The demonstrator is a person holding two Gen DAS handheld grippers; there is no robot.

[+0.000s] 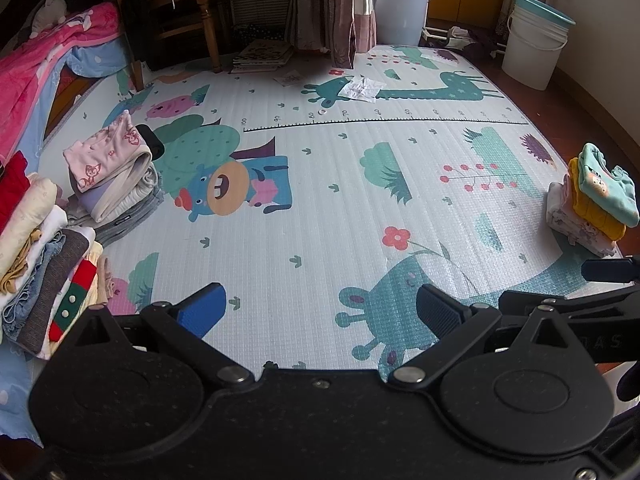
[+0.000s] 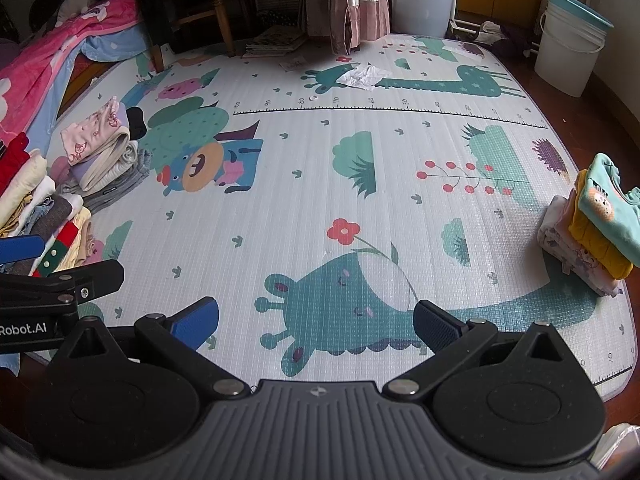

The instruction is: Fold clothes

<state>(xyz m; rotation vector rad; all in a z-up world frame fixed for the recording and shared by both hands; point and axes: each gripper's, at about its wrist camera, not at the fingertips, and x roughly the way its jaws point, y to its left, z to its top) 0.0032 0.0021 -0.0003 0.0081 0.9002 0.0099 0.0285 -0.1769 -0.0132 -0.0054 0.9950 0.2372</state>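
My left gripper (image 1: 320,308) is open and empty above the cartoon play mat (image 1: 320,200). My right gripper (image 2: 316,316) is open and empty above the same mat (image 2: 312,208). A pile of unfolded clothes (image 1: 40,264) lies at the left edge, also in the right wrist view (image 2: 44,224). A small heap with pink patterned trousers (image 1: 108,156) on top sits behind it, also in the right wrist view (image 2: 100,140). A folded stack with a teal top (image 1: 592,196) stands at the right edge, also in the right wrist view (image 2: 596,224).
A pink blanket (image 1: 36,64) and a wooden chair (image 1: 180,12) are at the back left. White buckets (image 1: 532,40) (image 1: 400,4) and a curtain (image 1: 340,12) stand along the back. A crumpled paper (image 1: 362,88) lies on the mat's far side.
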